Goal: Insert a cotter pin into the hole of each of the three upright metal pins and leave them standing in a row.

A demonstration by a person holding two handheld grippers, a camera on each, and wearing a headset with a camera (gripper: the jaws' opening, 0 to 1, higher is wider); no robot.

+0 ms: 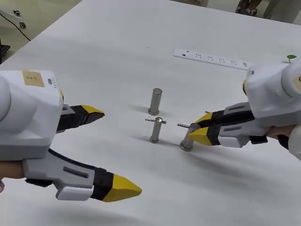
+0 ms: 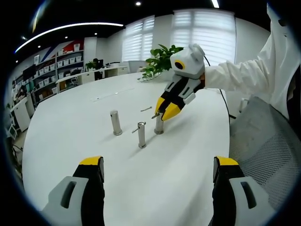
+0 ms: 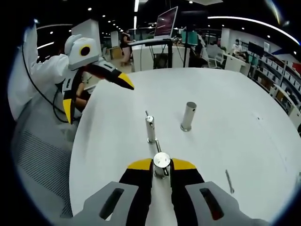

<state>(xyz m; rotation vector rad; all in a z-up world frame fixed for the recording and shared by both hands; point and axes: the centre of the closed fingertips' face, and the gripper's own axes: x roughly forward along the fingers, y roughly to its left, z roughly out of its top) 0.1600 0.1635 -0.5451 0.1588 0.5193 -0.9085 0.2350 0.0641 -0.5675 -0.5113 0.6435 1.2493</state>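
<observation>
The cotter pin (image 1: 184, 125) in work lay level at the head of the near pin (image 1: 188, 140), its long axis horizontal and crosswise to the pin's upright axis. Its free end projected beyond the pin and pointed away from the jaws, towards the middle pin (image 1: 155, 132). In the right gripper view the cotter pin ran straight ahead on the jaws' own line, so any further seating would, in my judgement, be a push along that line. How far it had entered the hole could not be established.

The near pin stood upright on the table (image 1: 117, 56), its head between the fingertips of the right gripper (image 1: 201, 127). Those jaws were drawn in on the head from both sides and appeared to pinch it. This gripper was plainly the nearer one.

The middle pin stood upright just beside it and carried a fitted cotter pin (image 1: 155, 120) level through its head. The far pin (image 1: 155, 101) stood upright beyond and bare, and the three pins formed a loose row. A loose cotter pin (image 3: 228, 181) lay flat on the table, to the right of the jaws in the right gripper view.

The left gripper (image 1: 120, 151) hung well apart from the pins with its jaws spread wide, holding nothing. A power strip (image 1: 211, 59) lay farther back on the table.
</observation>
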